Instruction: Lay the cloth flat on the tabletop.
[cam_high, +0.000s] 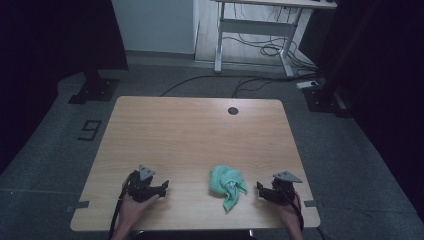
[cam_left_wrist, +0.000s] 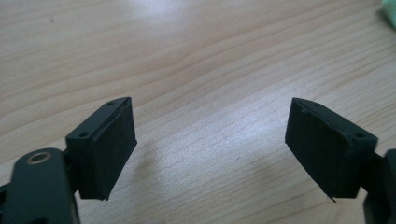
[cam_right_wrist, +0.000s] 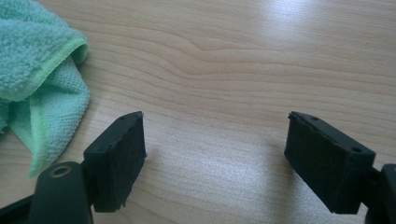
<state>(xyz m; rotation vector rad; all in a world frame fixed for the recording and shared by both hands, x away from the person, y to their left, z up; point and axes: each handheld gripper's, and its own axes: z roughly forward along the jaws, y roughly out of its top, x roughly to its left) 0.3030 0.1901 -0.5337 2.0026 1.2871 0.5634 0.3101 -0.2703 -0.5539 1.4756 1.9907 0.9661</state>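
A crumpled green cloth (cam_high: 228, 184) lies on the wooden table (cam_high: 190, 135) near its front edge, a little right of centre. My left gripper (cam_high: 164, 187) rests low over the table at the front left, open, with bare wood between its jaws (cam_left_wrist: 210, 149). A sliver of the cloth (cam_left_wrist: 390, 8) shows at the top right corner of the left gripper view. My right gripper (cam_high: 260, 190) sits at the front right, just right of the cloth, open with nothing between its jaws (cam_right_wrist: 215, 158). In the right gripper view the cloth (cam_right_wrist: 37, 79) lies at the upper left, close to the left jaw.
A round cable hole (cam_high: 233, 110) sits near the table's far edge. Beyond the table stand a white desk frame (cam_high: 255, 35) with loose cables (cam_high: 260, 50) on the floor, and black stand bases (cam_high: 95, 90) at both sides.
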